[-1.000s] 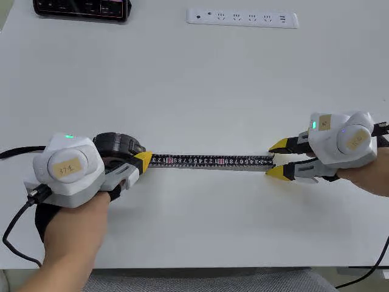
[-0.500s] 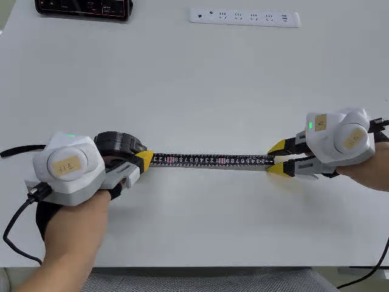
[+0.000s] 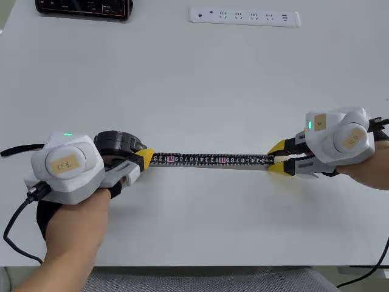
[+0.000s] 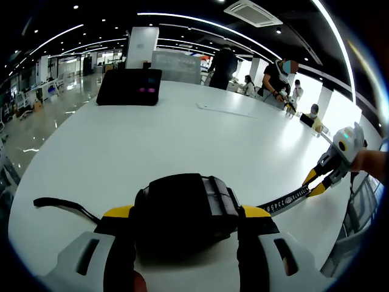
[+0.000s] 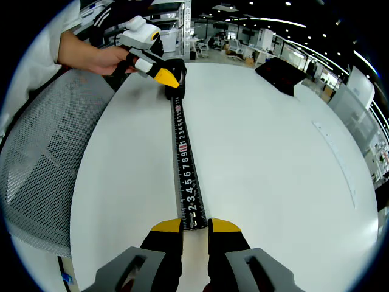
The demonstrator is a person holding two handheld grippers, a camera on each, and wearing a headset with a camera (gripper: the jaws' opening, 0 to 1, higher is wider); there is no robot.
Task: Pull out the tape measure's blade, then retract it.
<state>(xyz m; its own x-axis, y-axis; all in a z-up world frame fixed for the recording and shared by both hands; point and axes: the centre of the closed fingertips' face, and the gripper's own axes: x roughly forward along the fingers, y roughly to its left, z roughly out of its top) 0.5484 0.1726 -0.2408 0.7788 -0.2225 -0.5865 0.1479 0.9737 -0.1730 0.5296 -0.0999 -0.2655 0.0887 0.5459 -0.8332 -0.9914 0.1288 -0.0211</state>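
A black tape measure case (image 3: pixel 118 145) rests on the white table (image 3: pixel 200 91) at the left, with my left gripper (image 3: pixel 137 165) shut around it. In the left gripper view the case (image 4: pixel 185 210) sits between the yellow-tipped fingers (image 4: pixel 118 212). The dark numbered blade (image 3: pixel 209 160) runs flat to the right from the case. My right gripper (image 3: pixel 278 158) is shut on its far end. The right gripper view shows the blade (image 5: pixel 184 170) leading from my right gripper (image 5: pixel 196 226) to the case held by the left gripper (image 5: pixel 159 74).
A white power strip (image 3: pixel 243 17) and a black device (image 3: pixel 82 7) lie at the table's far edge. A black strap (image 3: pixel 15 151) trails left of the case. A mesh chair (image 5: pixel 36 182) stands by the near edge. People stand in the background (image 4: pixel 276 76).
The right gripper's jaws have narrowed onto the blade's end. The blade's drawn-out length and the left gripper look much the same.
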